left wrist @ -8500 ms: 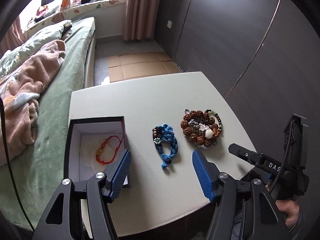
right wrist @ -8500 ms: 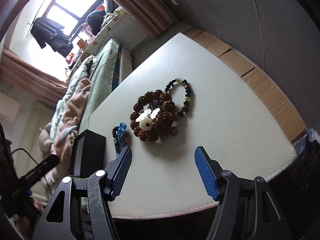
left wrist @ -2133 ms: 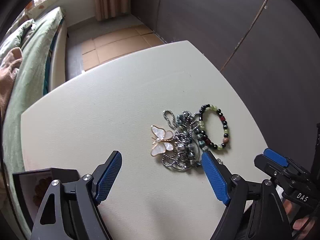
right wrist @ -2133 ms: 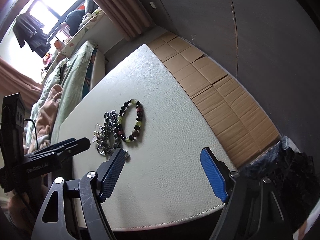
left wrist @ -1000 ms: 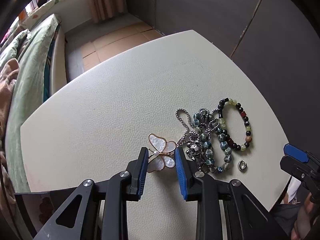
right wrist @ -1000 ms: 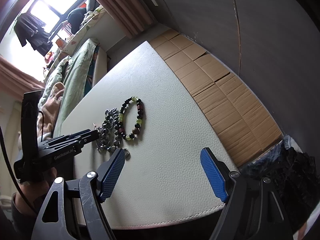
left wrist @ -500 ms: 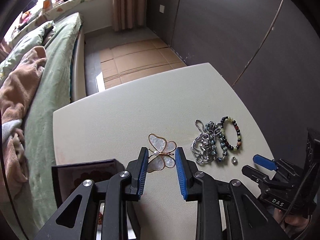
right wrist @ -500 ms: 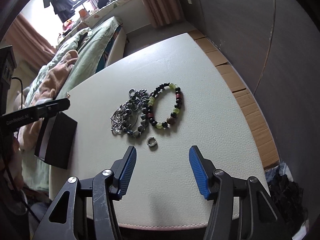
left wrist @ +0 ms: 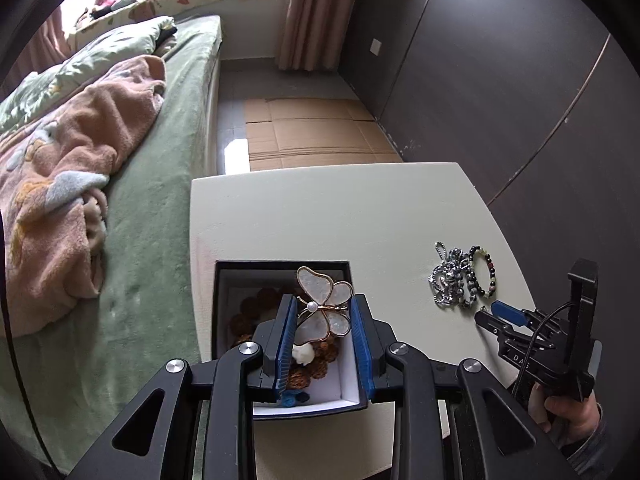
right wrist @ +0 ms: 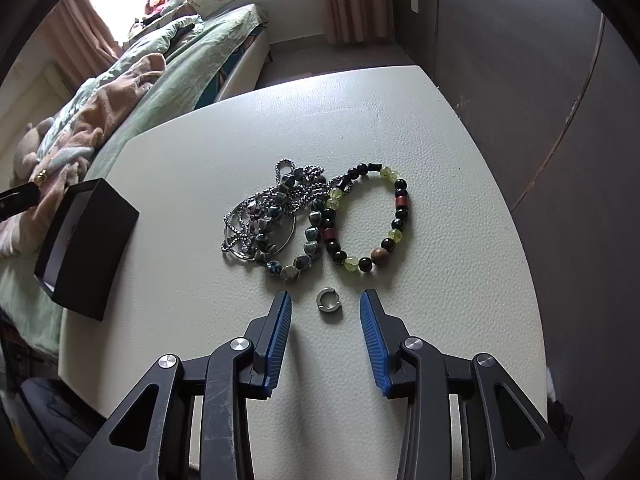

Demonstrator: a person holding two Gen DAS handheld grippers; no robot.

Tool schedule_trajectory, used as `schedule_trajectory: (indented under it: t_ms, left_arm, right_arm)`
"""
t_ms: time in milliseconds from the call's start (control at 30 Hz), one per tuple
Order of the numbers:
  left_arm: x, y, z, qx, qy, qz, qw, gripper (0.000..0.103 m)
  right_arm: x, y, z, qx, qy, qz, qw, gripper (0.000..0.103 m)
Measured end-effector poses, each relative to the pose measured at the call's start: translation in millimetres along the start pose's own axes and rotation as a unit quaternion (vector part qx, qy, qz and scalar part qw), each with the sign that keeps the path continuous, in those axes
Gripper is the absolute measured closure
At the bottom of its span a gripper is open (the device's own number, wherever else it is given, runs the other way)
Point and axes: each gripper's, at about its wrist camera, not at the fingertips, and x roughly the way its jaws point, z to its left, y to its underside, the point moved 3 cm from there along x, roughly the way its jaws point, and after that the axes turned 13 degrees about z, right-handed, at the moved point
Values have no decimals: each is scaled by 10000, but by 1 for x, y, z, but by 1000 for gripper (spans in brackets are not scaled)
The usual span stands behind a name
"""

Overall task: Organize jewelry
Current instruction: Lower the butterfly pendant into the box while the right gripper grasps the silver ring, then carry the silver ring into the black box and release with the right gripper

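Left gripper (left wrist: pixel 323 334) clamped on butterfly brooch (left wrist: pixel 324 304), pads pressing its lower wings, upper wings standing clear above the tips. Held directly over the open black jewelry box (left wrist: pixel 224 276), presumably for release into it. Inside the box: brown bead bracelet (left wrist: pixel 256 312), a white bead and a scrap of blue cord, partly hidden by the fingers. Box at the bed-side edge of the white table (left wrist: pixel 340 208).

Right gripper (right wrist: pixel 325 318) not gripping: jaws have just been closing, now narrowed either side of the small silver ring (right wrist: pixel 329 300), pads not yet touching it. Ring flat on the table, well apart from the box, just beside the tangled silver chain necklace (right wrist: pixel 264 216) and the green-and-black bead bracelet (right wrist: pixel 372 220). Narrow spacing probably suits so small a target.

Pose: both grippers pitched steeply downward. Left raised above the box; right low, near the table surface. Person's hand (left wrist: pixel 568 412) on the right gripper's handle, seen from the left wrist view.
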Motion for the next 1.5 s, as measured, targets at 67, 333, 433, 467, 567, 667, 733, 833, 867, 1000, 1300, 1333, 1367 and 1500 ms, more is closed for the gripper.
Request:
schedule_trajectory:
  t_ms: [67,333,433,467,567,667,733,833,867,1000,1300,1333,1367,1500]
  left_arm:
    - [0,4,10,-113,18,8,9999,74]
    - [7,12,30,-298,172,114,9993,74]
    - [10,12,30,-297,238,167,9991,74]
    - [11,11,30,-293,296,194,9989,74]
    - [18,7,31,-406,490,361,9973,73]
    - [20,4,36,-576,555,461,9957,54]
    - [13,4,41,-671,610,311,9954,27]
    - [1,6,51,-794,548,123,9953,24]
    - [-2,7,55,-840,535,111,9950,24]
    - [-13,14,72,-1013,443,36,9939,24]
    - [-34,35,111,-1334,226,-75,9908,24]
    - [-36,37,114,-1368,214,-86,9903,24]
    - [-38,38,117,-1402,213,-105,9898,24]
    - [-44,42,123,-1452,224,-190,9890,21]
  right_arm:
    - [1,-2,6,-163,253,-25,9995,66]
    - [4,-3,24,-513,775,-50,9957,90]
    - [0,-2,28,-466,674,-43,9966,90]
    - [-2,-4,33,-464,607,-92,9970,90]
    - [-15,-6,41,-431,414,-232,9979,90]
    - [-30,-11,53,-409,80,-369,9984,90]
    - [-41,-15,64,-465,-162,-473,9977,90]
    - [-55,-23,84,-586,-512,-585,9952,90]
    - [-59,-27,91,-635,-642,-611,9940,90]
    - [-66,-38,125,-838,-1145,-610,9880,90]
    - [-54,-57,187,-1211,-1523,-443,9799,90]
    - [-53,-59,191,-1234,-1563,-434,9790,90]
    - [-52,-61,196,-1254,-1599,-437,9782,90]
    - [-52,-68,206,-1264,-1739,-428,9757,89]
